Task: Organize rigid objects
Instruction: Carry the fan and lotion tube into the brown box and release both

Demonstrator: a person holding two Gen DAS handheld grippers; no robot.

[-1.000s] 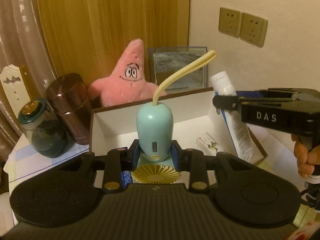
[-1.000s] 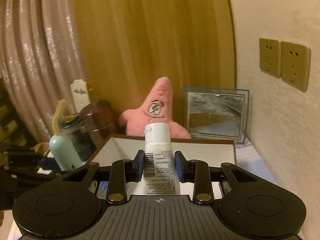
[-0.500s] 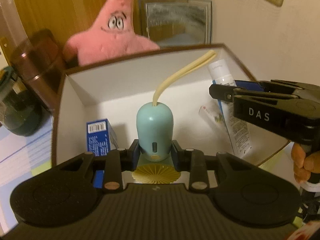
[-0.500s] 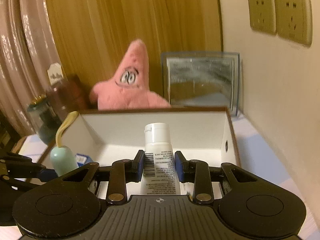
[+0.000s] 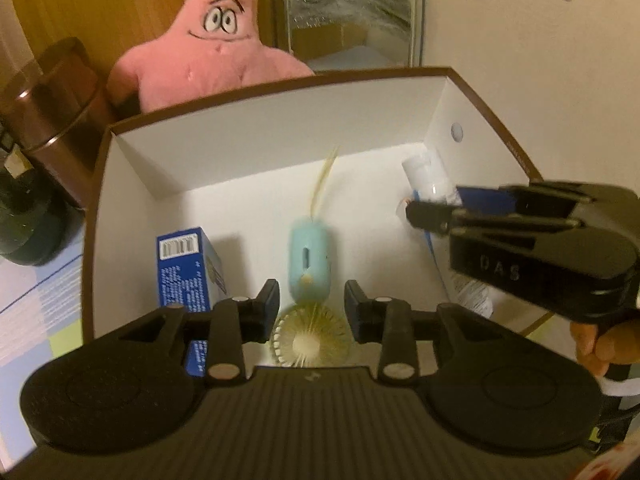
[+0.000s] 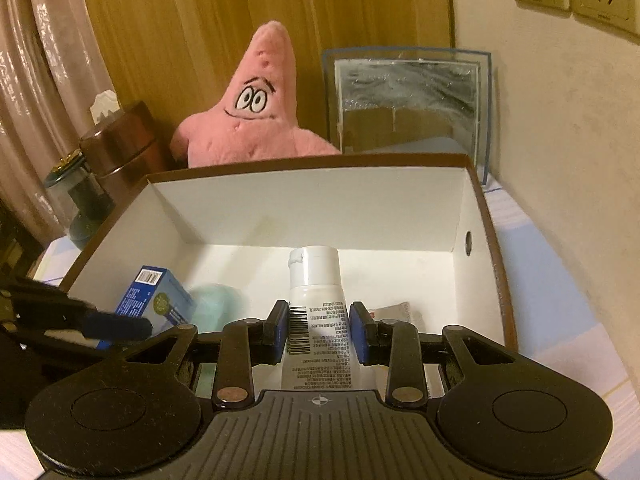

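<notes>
A brown box with a white inside [image 5: 280, 148] [image 6: 320, 216] stands in front of me. My left gripper [image 5: 311, 303] is open above it. The small teal hand fan [image 5: 309, 260] with a pale strap is blurred between and below its fingers, free of them; it shows as a teal blur in the right wrist view [image 6: 218, 300]. My right gripper [image 6: 318, 328] is shut on a white tube [image 6: 318, 308], held over the box's right side. The tube's cap shows in the left wrist view [image 5: 426, 178] beside the right gripper [image 5: 430, 212].
A blue carton [image 5: 186, 264] [image 6: 154, 300] stands in the box's left part. A small sachet [image 6: 394, 312] lies at its right. Behind the box are a pink star plush [image 5: 212, 44], a framed picture [image 6: 408, 100], a brown canister [image 5: 52, 108] and a dark jar [image 6: 82, 204].
Both grippers moved forward and down over the box. My left gripper opened and let go of the teal fan, which is dropping into the box. The right gripper still holds the tube.
</notes>
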